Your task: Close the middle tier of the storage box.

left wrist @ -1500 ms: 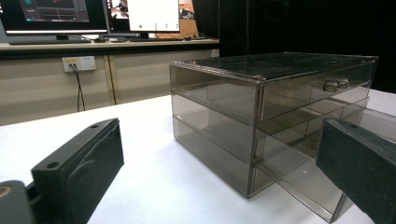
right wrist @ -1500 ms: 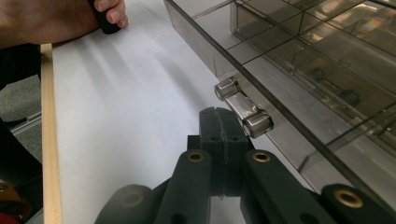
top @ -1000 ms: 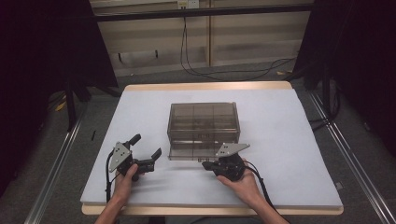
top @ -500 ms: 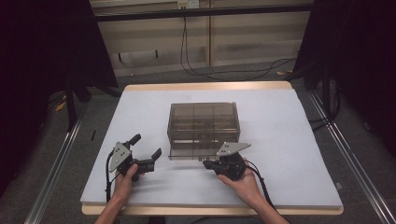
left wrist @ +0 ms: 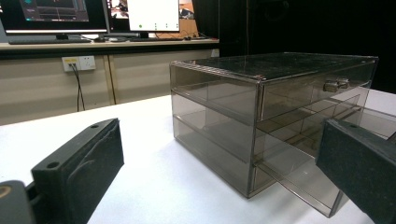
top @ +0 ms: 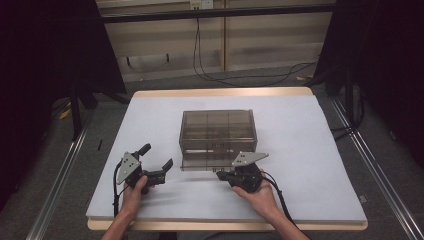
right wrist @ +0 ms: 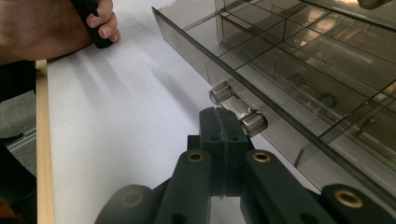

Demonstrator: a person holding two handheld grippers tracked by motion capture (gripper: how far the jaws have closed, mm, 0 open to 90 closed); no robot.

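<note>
A smoky clear drawer box stands mid-table, and its bottom drawer is pulled out a little toward me. In the right gripper view that drawer lies open with empty compartments, and its metal handle sits right at my jaw tips. My right gripper is shut, with its pads pressed together and its tip touching the handle; I see nothing between the pads. In the high view the right gripper sits at the drawer's front. My left gripper rests open to the left of the box, apart from it.
A white cover lies over the table, and a wooden edge runs along the near side. The person's left hand rests on the table. Cables trail on the floor behind. Monitors stand on a far bench.
</note>
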